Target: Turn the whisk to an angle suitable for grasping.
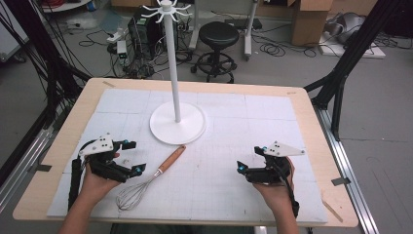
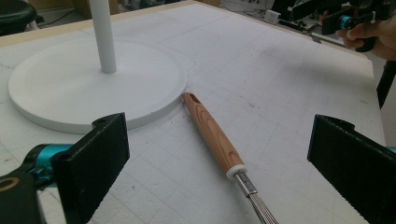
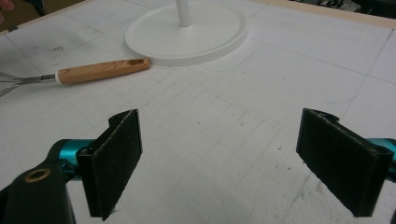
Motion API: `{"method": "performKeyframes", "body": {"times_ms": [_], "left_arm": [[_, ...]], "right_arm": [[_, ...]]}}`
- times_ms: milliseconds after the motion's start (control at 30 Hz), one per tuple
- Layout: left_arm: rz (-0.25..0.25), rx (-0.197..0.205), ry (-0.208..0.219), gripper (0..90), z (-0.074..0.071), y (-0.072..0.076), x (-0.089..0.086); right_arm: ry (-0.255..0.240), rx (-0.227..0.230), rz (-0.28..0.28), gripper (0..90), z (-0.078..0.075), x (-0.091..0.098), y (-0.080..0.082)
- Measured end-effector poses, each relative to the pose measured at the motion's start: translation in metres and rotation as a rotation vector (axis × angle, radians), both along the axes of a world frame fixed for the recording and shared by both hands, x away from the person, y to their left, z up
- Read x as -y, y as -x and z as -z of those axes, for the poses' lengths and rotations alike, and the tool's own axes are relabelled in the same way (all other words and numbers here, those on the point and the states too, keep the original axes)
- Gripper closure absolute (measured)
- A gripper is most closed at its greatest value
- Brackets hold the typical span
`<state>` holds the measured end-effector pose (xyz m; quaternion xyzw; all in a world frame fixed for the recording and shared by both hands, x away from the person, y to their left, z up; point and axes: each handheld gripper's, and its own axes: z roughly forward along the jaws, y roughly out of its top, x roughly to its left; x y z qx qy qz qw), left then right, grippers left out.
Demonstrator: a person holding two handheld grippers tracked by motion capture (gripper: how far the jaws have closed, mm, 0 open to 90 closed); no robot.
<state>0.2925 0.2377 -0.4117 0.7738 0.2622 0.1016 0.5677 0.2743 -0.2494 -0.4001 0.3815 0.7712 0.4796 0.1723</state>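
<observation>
A whisk with a wooden handle [image 1: 170, 160] and a wire head [image 1: 130, 196] lies flat on the white mat, its handle end close to the round base [image 1: 163, 130] of a tall white hook stand [image 1: 173, 73]. My left gripper [image 1: 134, 156] is held just left of the whisk, open, with nothing between its pads. In the left gripper view the handle [image 2: 212, 133] lies ahead between the wide black jaws [image 2: 219, 149], untouched. My right gripper [image 1: 246, 159] hovers at the right of the mat, open and empty [image 3: 219, 154]. From there the whisk handle [image 3: 102, 70] is seen far off to the left.
The white gridded mat [image 1: 253, 195] covers a wooden table [image 1: 311, 112]. The stand's pole [image 2: 103, 37] rises from its base [image 2: 60, 88] behind the whisk. A black stool [image 1: 218, 36], cables and boxes stand on the floor beyond the table.
</observation>
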Motion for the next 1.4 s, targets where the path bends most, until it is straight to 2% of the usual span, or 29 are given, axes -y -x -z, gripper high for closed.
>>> {"method": "performKeyframes", "body": {"times_ms": [267,367,467,533,733,767,800,833,867,1067,1233,1267,1333,1367,1400], "left_arm": [[-0.002,-0.001,0.004,6.1,-0.003,-0.002,0.003],[0.000,-0.006,-0.017,6.1,-0.004,0.001,0.005],[0.003,-0.003,-0.005,6.1,-0.010,-0.001,0.011],[0.003,-0.007,-0.012,6.1,-0.011,-0.001,0.014],[0.023,-0.018,-0.088,6.1,-0.015,-0.006,0.030],[0.021,-0.034,-0.113,6.1,-0.016,-0.010,0.034],[0.021,-0.034,-0.113,6.1,-0.016,-0.010,0.034],[0.019,-0.042,-0.130,6.1,-0.016,-0.012,0.036],[0.021,-0.045,-0.166,6.1,-0.019,-0.014,0.040],[0.029,-0.051,-0.207,6.1,-0.026,-0.019,0.051],[0.013,-0.065,-0.258,6.2,-0.030,-0.024,0.062],[0.018,-0.068,-0.282,6.2,-0.031,-0.026,0.067],[0.017,-0.073,-0.289,6.2,-0.032,-0.027,0.070],[0.015,-0.075,-0.302,6.2,-0.032,-0.027,0.073],[0.015,-0.078,-0.341,6.2,-0.033,-0.029,0.080]], "right_arm": [[0.006,-0.002,-0.004,12.9,0.001,0.000,0.000],[0.006,0.003,0.002,13.0,-0.001,0.001,0.003],[0.011,0.011,0.001,13.1,-0.004,0.000,0.009],[0.017,0.020,0.004,13.3,-0.006,0.000,0.013],[0.010,0.027,0.015,13.7,-0.007,0.004,0.012],[0.010,0.027,0.013,13.7,-0.007,0.004,0.011],[0.010,0.027,0.013,13.7,-0.007,0.004,0.011],[0.009,0.023,0.008,13.7,-0.007,0.002,0.010],[0.011,0.025,0.006,13.7,-0.007,0.001,0.009],[0.011,0.025,-0.012,13.7,-0.007,-0.005,0.006],[0.013,0.026,-0.022,13.7,-0.007,-0.009,0.005],[0.014,0.025,-0.021,13.7,-0.007,-0.009,0.005],[0.014,0.022,-0.023,13.7,-0.007,-0.008,0.005],[0.016,0.026,-0.023,13.7,-0.007,-0.008,0.005],[0.013,0.022,-0.018,13.7,-0.007,-0.008,0.005]]}}
